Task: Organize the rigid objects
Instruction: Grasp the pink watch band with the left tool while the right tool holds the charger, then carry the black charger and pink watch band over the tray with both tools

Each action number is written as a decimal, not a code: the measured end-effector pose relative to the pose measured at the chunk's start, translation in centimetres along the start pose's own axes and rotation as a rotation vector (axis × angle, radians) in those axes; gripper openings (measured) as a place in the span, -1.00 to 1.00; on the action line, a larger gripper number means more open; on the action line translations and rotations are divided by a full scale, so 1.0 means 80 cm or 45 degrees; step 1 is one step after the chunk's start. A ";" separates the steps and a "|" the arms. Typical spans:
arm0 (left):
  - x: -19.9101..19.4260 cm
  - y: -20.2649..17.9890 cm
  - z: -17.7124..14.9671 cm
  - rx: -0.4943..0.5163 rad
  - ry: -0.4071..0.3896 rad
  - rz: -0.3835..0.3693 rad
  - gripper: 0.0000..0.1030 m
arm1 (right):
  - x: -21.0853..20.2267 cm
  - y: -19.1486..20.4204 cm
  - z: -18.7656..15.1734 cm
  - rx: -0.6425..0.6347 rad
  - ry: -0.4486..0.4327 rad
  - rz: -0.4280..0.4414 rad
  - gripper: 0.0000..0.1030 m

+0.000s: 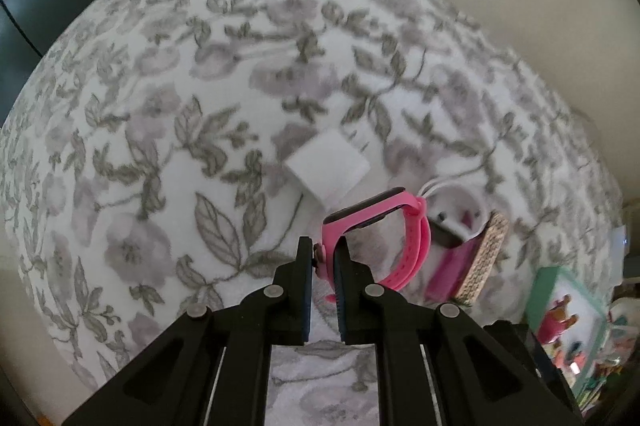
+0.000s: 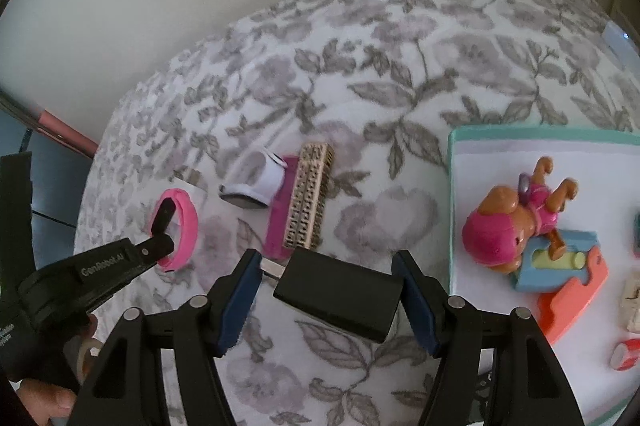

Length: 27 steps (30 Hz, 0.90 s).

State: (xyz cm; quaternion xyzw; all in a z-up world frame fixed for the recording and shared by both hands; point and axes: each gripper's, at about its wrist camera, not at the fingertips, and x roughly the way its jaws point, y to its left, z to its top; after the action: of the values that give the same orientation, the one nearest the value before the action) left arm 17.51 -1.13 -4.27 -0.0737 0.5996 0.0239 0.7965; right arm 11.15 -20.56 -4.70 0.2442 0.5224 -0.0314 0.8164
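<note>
Left gripper (image 1: 325,262): closed on the strap of the pink watch (image 1: 376,226), which stands as a loop on the flowered blanket (image 1: 160,130) at about 12 o'clock from the fingertips (the grip is low on the strap, near the clasp).
Watch step: lift straight up before swinging over, I judge, since the loop can twist in a strap-only hold and the fuzzy blanket may drag its free end.
Neighbours: a white charger (image 1: 460,216) sits just beside the watch at 3 o'clock, with a pink case (image 1: 450,266) and a tan block (image 1: 484,258) touching each other beyond it; a white square (image 1: 326,166) lies at 11 o'clock.
Right gripper (image 2: 328,290): jaws set wide with a black plug (image 2: 340,294) between them; the right pad looks to touch it, the left stands off (whether it is truly held, I cannot tell).
Plug step: square the pads on the flat sides, away from the metal end at 10 o'clock.
Tray (image 2: 454,186): at 2 o'clock, already holding a toy dog (image 2: 516,222); likely the goal.
</note>
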 end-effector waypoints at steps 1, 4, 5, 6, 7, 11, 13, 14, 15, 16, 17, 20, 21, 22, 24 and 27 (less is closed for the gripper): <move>-0.011 0.002 0.003 -0.003 -0.026 -0.011 -0.80 | -0.008 0.001 0.003 -0.001 -0.016 0.010 0.35; -0.043 0.004 0.009 -0.011 -0.098 -0.051 -0.80 | -0.033 0.004 0.011 0.001 -0.071 0.033 0.35; -0.052 0.005 0.011 -0.011 -0.116 -0.060 -0.80 | -0.039 0.003 0.013 0.003 -0.084 0.035 0.35; -0.062 0.002 0.013 -0.010 -0.137 -0.070 -0.80 | -0.049 0.002 0.015 0.007 -0.104 0.037 0.35; -0.071 0.000 0.014 -0.008 -0.157 -0.077 -0.80 | -0.058 0.000 0.018 0.012 -0.123 0.043 0.35; -0.097 -0.009 0.016 0.002 -0.216 -0.125 -0.81 | -0.090 -0.012 0.027 0.045 -0.177 0.064 0.35; -0.103 -0.015 0.017 0.017 -0.235 -0.136 -0.80 | -0.105 -0.023 0.031 0.064 -0.208 0.054 0.35; -0.106 -0.020 0.016 0.027 -0.245 -0.139 -0.80 | -0.114 -0.030 0.033 0.071 -0.226 0.039 0.35; -0.108 -0.025 0.016 0.037 -0.252 -0.145 -0.80 | -0.121 -0.036 0.034 0.075 -0.237 0.025 0.35; -0.111 -0.029 0.016 0.045 -0.255 -0.155 -0.81 | -0.127 -0.043 0.036 0.080 -0.250 0.007 0.35; -0.114 -0.034 0.015 0.051 -0.257 -0.171 -0.80 | -0.136 -0.053 0.038 0.095 -0.271 -0.019 0.35; -0.121 -0.046 0.011 0.079 -0.265 -0.193 -0.80 | -0.150 -0.081 0.040 0.157 -0.295 -0.039 0.35; -0.124 -0.051 0.010 0.091 -0.269 -0.195 -0.80 | -0.153 -0.093 0.040 0.183 -0.297 -0.042 0.35; -0.126 -0.055 0.008 0.101 -0.272 -0.197 -0.80 | -0.156 -0.104 0.040 0.205 -0.303 -0.054 0.35; -0.130 -0.067 0.004 0.130 -0.272 -0.211 -0.81 | -0.162 -0.128 0.038 0.248 -0.315 -0.116 0.35; -0.133 -0.086 -0.004 0.175 -0.261 -0.239 -0.80 | -0.170 -0.164 0.035 0.306 -0.316 -0.232 0.35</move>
State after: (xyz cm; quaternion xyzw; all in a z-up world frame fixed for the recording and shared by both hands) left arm 15.12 -7.45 6.49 -0.0718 0.5058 -0.0844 0.8555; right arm 3.31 -36.04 3.22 0.2858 0.4301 -0.1971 0.8334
